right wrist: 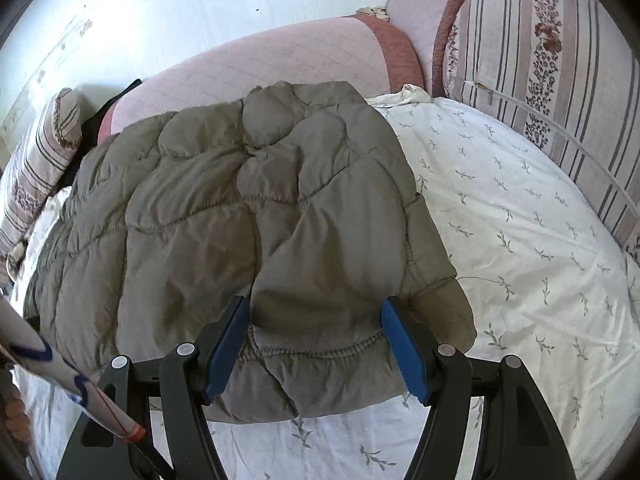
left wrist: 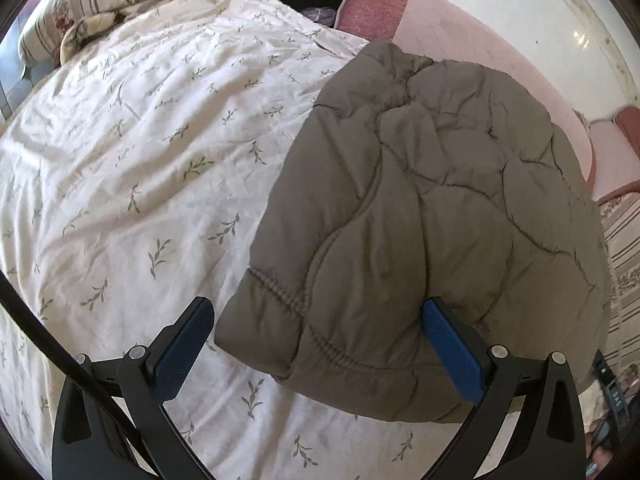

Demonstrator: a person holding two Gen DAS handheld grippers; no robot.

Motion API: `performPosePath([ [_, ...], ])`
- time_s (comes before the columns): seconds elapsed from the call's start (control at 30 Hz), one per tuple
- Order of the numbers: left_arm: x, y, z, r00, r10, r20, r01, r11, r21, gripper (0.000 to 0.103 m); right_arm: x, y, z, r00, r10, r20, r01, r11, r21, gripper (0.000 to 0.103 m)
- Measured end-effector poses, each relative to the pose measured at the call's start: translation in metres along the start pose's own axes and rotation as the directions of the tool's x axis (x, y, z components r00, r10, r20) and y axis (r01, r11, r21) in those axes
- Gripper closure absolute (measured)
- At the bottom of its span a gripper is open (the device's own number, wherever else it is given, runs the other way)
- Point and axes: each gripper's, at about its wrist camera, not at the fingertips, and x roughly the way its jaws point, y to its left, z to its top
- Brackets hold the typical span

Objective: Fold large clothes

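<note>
Jacket (left wrist: pixel 432 216), olive and quilted, lies folded in a bundle on the sheet (left wrist: pixel 132 168), its far edge against the pink cushion (left wrist: pixel 460 40). Both grippers tilt steeply down at its near edge. Left gripper (left wrist: pixel 316 344) stands released, jaws wide, straddling the near left corner without pinching. Right gripper (right wrist: pixel 316 344) straddles the near right corner; whether its blue pads (right wrist: pixel 404 352) press the padding I cannot tell.

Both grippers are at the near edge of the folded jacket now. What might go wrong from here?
The quilted jacket is puffy, so the fold may spring open once let go. The left gripper has only the jacket's corner between its open jaws; a pinch could slip off. The right gripper straddles a thick bundle and may catch just the top layer.
</note>
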Motion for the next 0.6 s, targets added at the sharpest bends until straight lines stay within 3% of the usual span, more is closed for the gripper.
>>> performPosePath([
  [0.27,-0.003,-0.016,-0.008,0.993,0.085,0.082,-0.089,0.995,0.051,0.000,-0.015,-0.012,0.005,0.999,0.030,0.030,-0.033,0.997,0.076,0.031],
  [0.4,-0.008,-0.025,-0.013,0.982,0.134,0.133,-0.146,0.986,0.083,0.000,-0.025,-0.028,0.008,0.996,-0.059,0.070,0.049,0.990,0.134,0.030],
  [0.5,-0.009,-0.027,-0.016,0.975,0.155,0.158,-0.172,0.980,0.101,0.000,-0.021,-0.046,0.006,0.997,-0.066,0.042,0.055,0.973,0.224,0.030],
  [0.6,-0.010,-0.027,-0.019,0.974,0.159,0.163,-0.176,0.980,0.095,0.000,-0.011,-0.063,0.001,1.000,-0.025,-0.003,0.024,0.949,0.314,0.029],
])
